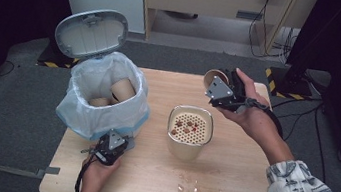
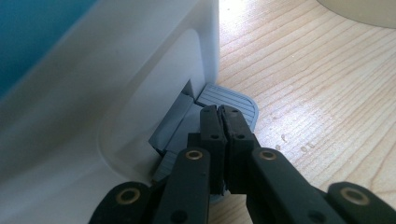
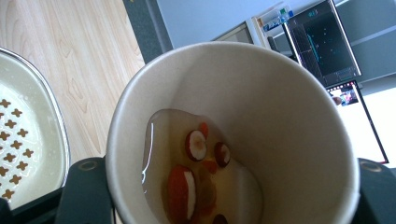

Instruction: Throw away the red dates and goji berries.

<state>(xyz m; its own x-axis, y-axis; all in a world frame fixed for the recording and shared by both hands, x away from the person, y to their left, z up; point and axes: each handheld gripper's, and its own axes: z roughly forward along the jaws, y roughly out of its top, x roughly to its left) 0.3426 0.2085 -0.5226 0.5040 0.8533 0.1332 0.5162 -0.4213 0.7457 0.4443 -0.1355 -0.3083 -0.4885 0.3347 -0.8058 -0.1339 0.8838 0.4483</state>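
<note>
A white pedal bin [image 1: 81,108] lined with a plastic bag stands at the table's left with its lid [image 1: 91,32] up. Paper cups [image 1: 123,89] lie inside it. My left gripper [image 1: 121,143] is at the bin's foot. Its jaws are shut with nothing between them [image 2: 220,112], and their tips rest on the grey pedal [image 2: 238,100]. My right gripper [image 1: 219,90] is shut on a tilted paper cup [image 1: 213,77], held above the table's far right. The cup [image 3: 280,116] holds liquid with red and white pieces. A beige strainer container [image 1: 171,121] stands mid-table, with red bits on its perforated top.
Crumbs and drops [image 1: 191,187] lie on the wooden table [image 1: 236,186] in front of the strainer. In the right gripper view the strainer's rim [image 3: 51,121] is just left of the cup. Beyond the table are dark floor, cables and a white cabinet.
</note>
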